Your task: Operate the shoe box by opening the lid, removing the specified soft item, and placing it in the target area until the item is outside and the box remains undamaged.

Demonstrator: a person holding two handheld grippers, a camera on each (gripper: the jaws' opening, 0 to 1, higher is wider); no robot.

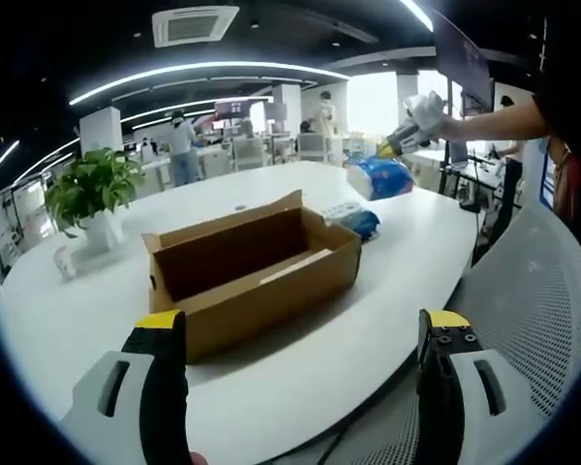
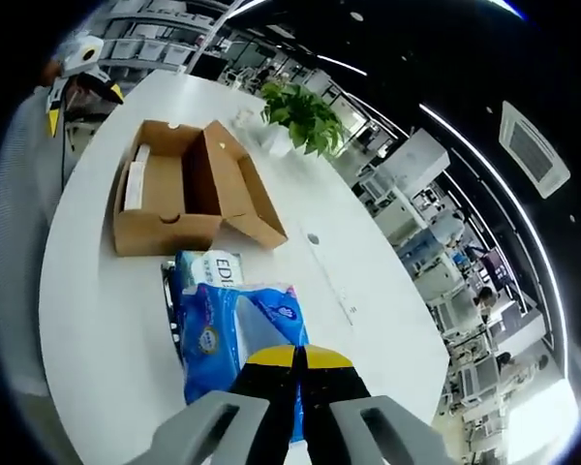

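Cardboard shoe box (image 1: 252, 266) open mid-table (image 1: 368, 339), bare surface around | right gripper (image 2: 299, 360) clenched on blue soft pack (image 2: 242, 339), lifted | left gripper (image 1: 300, 334) released near table edge.

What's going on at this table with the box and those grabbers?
A person holds a two-jaw gripper in each hand. The right gripper has its jaws shut on a blue soft pack and holds it above the white table, away from the box. The cardboard box sits open and looks intact. The left gripper is open, pointing at the box without touching it. Another blue pack lies on the table beside the box, and a potted plant stands further off.
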